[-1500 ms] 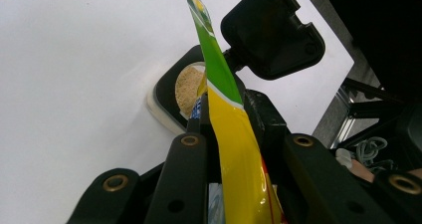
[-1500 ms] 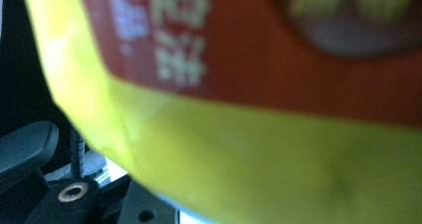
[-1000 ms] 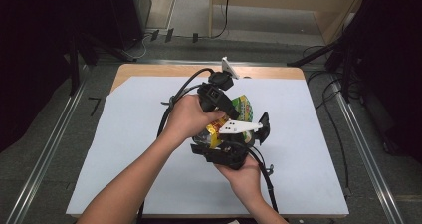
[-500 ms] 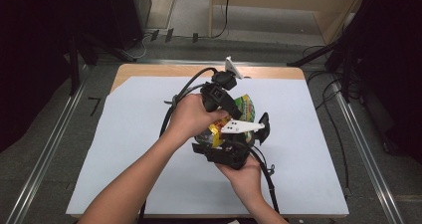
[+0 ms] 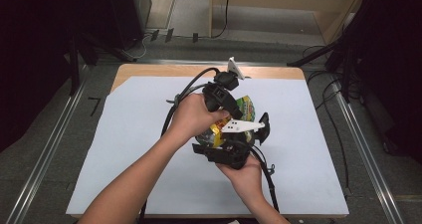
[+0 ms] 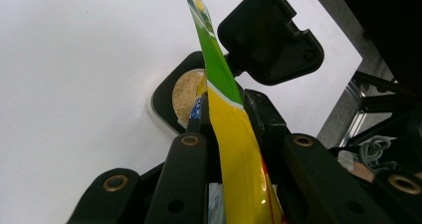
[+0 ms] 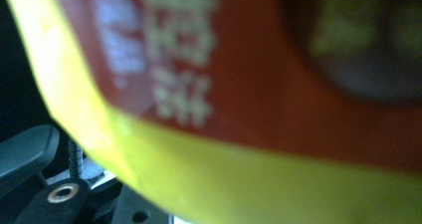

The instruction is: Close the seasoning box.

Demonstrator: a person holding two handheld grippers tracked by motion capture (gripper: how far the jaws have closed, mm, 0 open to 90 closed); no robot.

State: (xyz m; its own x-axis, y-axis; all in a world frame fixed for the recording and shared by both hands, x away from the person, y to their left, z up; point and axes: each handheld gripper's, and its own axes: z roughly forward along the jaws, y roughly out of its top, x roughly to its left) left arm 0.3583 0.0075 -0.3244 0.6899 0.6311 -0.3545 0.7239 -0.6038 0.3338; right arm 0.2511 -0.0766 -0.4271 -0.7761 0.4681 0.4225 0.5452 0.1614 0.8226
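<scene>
Yellow and green foil marks the snack packet (image 5: 242, 115) held up over the middle of the white-covered worktop (image 5: 124, 134), caught between two hand-held tools. At the left of the high view, the left claw (image 5: 225, 95) is clenched on the packet: its own view looks along the two black jaws, which stand close on either side of the thin yellow-green edge of the packet (image 6: 234, 149) rising straight up between them. Below that, on the worktop, sits a small black container (image 6: 171, 102) with its hinged lid flung open, holding a pale, crumbly filling (what it is exactly I cannot tell).

Further right and lower, the right claw (image 5: 234, 144) comes up at the packet from underneath. Its jaws have just been opening a little, and its view is a blur of red and yellow wrapper (image 7: 249, 109) pressed close to the lens, so whether the pads grip the foil I cannot tell.

By my judgement the work is midway: the packet is lifted and secured on one side, the container stands open and partly filled, and tearing or tipping out the packet appears to remain.
</scene>
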